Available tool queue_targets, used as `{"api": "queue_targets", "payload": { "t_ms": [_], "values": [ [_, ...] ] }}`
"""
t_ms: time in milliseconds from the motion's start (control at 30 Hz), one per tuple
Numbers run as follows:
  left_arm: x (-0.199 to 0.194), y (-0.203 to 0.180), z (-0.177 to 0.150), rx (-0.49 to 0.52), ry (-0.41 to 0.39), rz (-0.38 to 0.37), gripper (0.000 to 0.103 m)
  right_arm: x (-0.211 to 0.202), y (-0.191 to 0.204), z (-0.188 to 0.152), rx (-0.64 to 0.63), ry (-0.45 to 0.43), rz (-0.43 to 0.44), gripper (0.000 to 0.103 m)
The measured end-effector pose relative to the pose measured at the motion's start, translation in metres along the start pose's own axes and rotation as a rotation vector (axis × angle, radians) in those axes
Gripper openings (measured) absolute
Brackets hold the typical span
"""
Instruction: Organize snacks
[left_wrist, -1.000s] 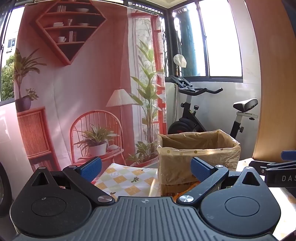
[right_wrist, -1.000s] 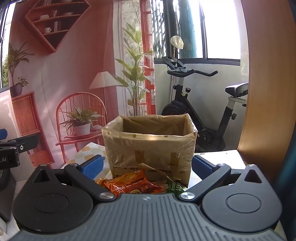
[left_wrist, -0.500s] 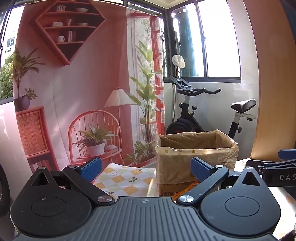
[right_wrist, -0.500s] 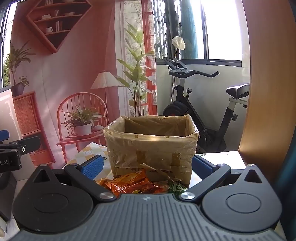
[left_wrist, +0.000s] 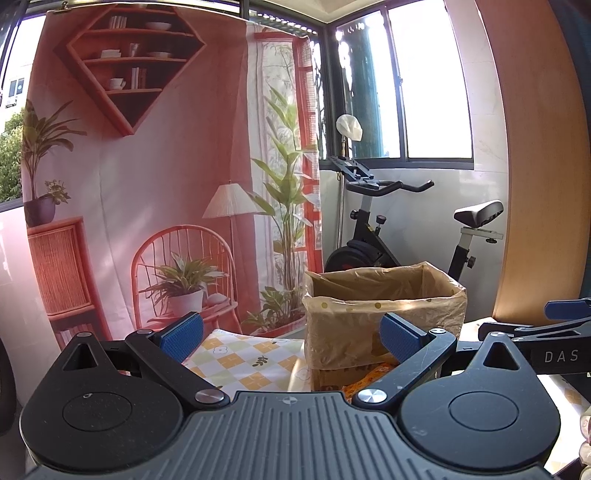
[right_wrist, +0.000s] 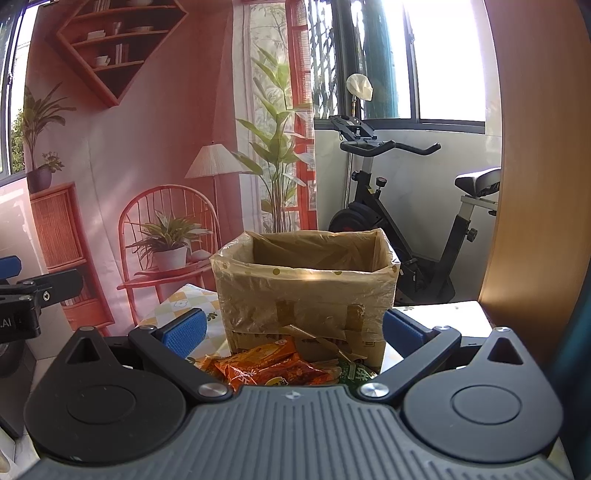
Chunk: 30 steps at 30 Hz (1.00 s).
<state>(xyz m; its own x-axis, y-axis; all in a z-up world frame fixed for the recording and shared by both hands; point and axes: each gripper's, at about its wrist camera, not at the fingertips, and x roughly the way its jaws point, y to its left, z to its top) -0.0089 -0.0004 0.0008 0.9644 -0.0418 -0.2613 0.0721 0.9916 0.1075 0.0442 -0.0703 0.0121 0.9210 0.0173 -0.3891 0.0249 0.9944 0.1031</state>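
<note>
Right gripper (right_wrist: 293, 332): fingers spread wide, nothing held. Between and just below its blue pads (right_wrist: 183, 331): orange snack packets (right_wrist: 269, 363) and a green packet (right_wrist: 352, 369), heaped against the front wall of a plastic-lined cardboard box (right_wrist: 304, 291) straight ahead; box top open, contents hidden. Left gripper (left_wrist: 291, 336): likewise spread, holding nothing; box ahead and to its right, checked tablecloth (left_wrist: 243, 360) bare ahead-left. Beyond the box: exercise bike (right_wrist: 399, 229), printed backdrop (left_wrist: 147, 177).
</note>
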Motion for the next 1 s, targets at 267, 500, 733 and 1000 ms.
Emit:
{"api": "queue_targets", "payload": {
  "t_ms": [267,500,733,1000],
  "values": [
    [-0.0007,0.0014,-0.0012,0.000,-0.001,-0.009,0.102,0.0002,-0.0006,-0.0013,0.003,0.002,0.000,0.103],
    [-0.0009,0.0019,-0.0017,0.000,-0.002,-0.015,0.102,0.0031,-0.0006,-0.0038,0.004,0.006,0.006,0.103],
    [-0.0011,0.0024,-0.0013,-0.002,-0.003,-0.021,0.102,0.0021,0.0001,-0.0043,0.003,0.005,0.007,0.103],
    [-0.0018,0.0040,-0.0013,-0.010,-0.003,-0.024,0.102,0.0020,0.0001,-0.0040,0.004,0.005,0.008,0.103]
  ]
}}
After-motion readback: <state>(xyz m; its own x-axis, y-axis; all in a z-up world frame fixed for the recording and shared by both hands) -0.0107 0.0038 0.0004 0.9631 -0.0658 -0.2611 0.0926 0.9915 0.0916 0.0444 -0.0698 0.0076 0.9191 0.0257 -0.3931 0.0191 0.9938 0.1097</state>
